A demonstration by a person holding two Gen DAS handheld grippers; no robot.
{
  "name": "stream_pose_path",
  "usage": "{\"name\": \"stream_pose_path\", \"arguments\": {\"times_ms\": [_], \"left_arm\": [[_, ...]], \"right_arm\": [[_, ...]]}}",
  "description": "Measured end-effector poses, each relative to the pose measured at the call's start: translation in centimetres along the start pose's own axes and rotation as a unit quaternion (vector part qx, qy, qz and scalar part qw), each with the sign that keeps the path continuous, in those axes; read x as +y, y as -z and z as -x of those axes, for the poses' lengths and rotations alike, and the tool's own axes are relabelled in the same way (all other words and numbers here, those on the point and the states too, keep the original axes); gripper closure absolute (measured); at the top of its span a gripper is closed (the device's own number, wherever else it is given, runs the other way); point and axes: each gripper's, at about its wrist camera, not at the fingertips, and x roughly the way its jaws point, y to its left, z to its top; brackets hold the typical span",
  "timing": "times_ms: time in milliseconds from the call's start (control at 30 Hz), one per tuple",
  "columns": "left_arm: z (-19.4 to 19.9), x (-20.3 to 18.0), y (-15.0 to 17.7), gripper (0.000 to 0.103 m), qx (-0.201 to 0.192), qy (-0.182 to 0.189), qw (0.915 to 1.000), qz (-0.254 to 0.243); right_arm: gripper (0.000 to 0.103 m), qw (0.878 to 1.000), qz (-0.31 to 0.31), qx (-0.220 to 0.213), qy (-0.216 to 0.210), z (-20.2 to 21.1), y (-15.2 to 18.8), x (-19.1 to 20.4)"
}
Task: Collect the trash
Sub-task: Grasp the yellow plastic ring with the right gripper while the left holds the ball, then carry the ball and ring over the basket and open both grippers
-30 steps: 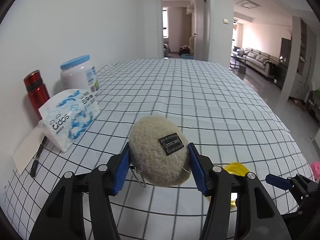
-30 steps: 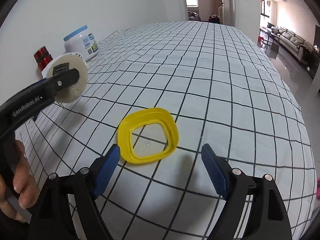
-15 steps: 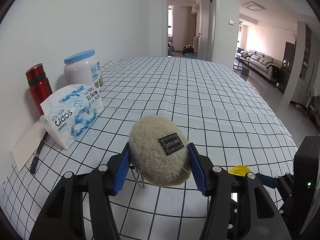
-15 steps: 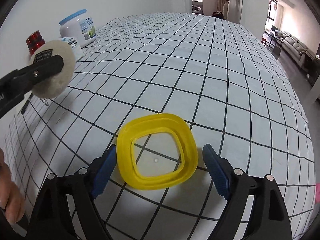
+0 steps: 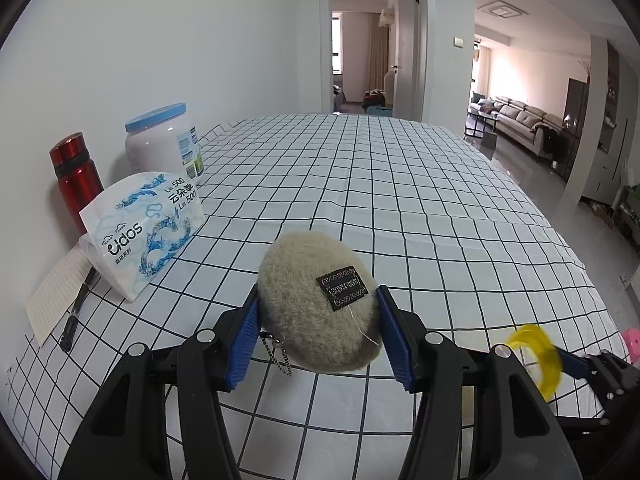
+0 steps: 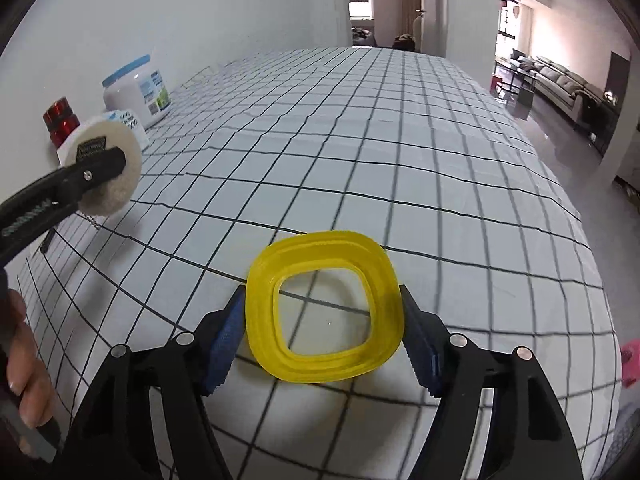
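Observation:
A fuzzy beige round pouch with a black label and a small chain sits between the blue pads of my left gripper, which is shut on it above the checked tablecloth. The right wrist view shows the same pouch at the far left. A yellow square plastic ring lies between the pads of my right gripper. Its jaws are closing, and both pads touch the ring's sides. In the left wrist view the ring appears blurred and tilted up off the cloth.
By the wall on the left stand a red bottle, a white jar with a blue lid and a tissue pack, with a notepad and pen. A pink object lies at the right edge.
My right gripper moved forward until the yellow ring sat between its pads, then narrowed onto it; the ring now looks tipped up. The left gripper and its pouch stayed put.

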Motion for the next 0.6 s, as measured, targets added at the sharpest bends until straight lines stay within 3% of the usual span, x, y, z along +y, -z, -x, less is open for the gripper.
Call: {"name": "stream_pose_path", "arguments": {"times_ms": [600], "left_arm": [[3.6, -3.9, 1.7, 0.049, 0.003, 0.056, 0.9962, -0.067]], "right_arm": [[0.034, 0.990, -0.082, -0.083, 0.077, 13.2, 6.7, -8.6]]}}
